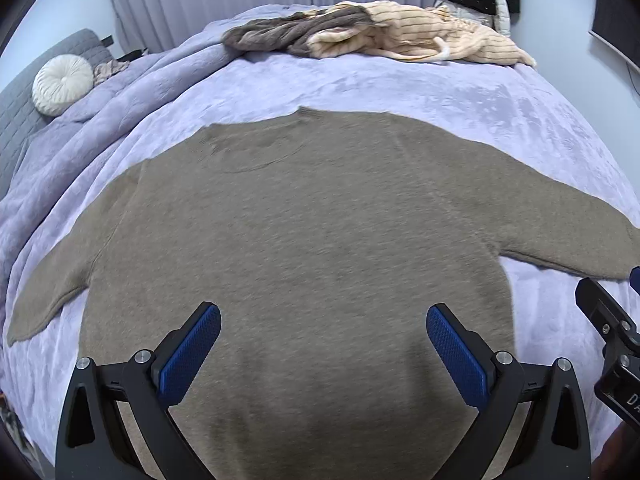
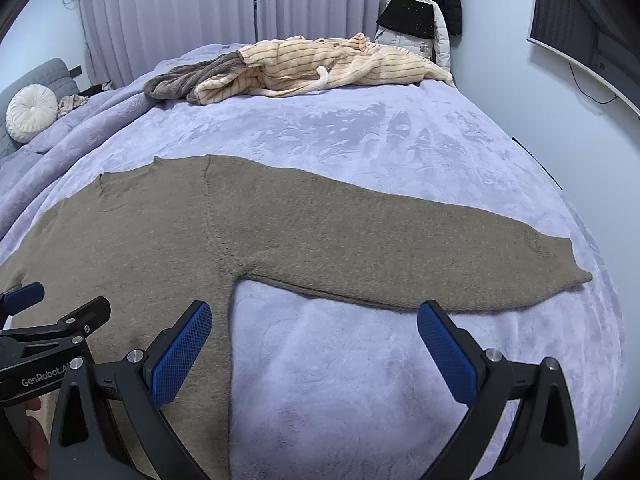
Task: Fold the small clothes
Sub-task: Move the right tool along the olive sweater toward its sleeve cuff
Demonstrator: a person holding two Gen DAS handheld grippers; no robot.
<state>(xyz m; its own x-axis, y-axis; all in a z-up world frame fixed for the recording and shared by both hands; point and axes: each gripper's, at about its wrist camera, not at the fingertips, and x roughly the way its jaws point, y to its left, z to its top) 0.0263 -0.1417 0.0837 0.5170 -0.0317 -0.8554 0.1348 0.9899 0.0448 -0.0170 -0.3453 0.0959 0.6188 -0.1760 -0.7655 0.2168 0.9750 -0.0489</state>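
Bedroom: pale pleated curtains (image 2: 168,12) at the back, and a bed (image 2: 360,152) under a lavender plush blanket with a crushed, embossed nap. A grey padded headboard (image 1: 24,100) stands at the left with a round white pleated cushion (image 1: 62,84) against it.

Your task garment, a taupe knit sweater (image 1: 304,240), lies flat on the near half of the bed, collar away from you, both sleeves spread out to the sides. Fine, even knit; a seam curves where the right sleeve (image 2: 400,248) joins the body, and the cuff tapers to a point near the bed's right edge.

At the far end of the bed lies a rumpled heap: a cream ribbed garment with thin dark stripes (image 2: 320,66), touching a grey-brown fuzzy piece (image 2: 184,76). Coats hang in the far right corner, a dark screen (image 2: 568,24) on the right wall.

Your left tongs (image 1: 323,344) hover over the sweater's lower body, blue cross-hatched pads wide apart, gripping nothing. Your right tongs (image 2: 314,340) are equally spread and empty, above the blanket just below the right sleeve, one pad over the sweater's side edge. On the left tongs' black frame you can read "GenRobot.A", the rest cut off.
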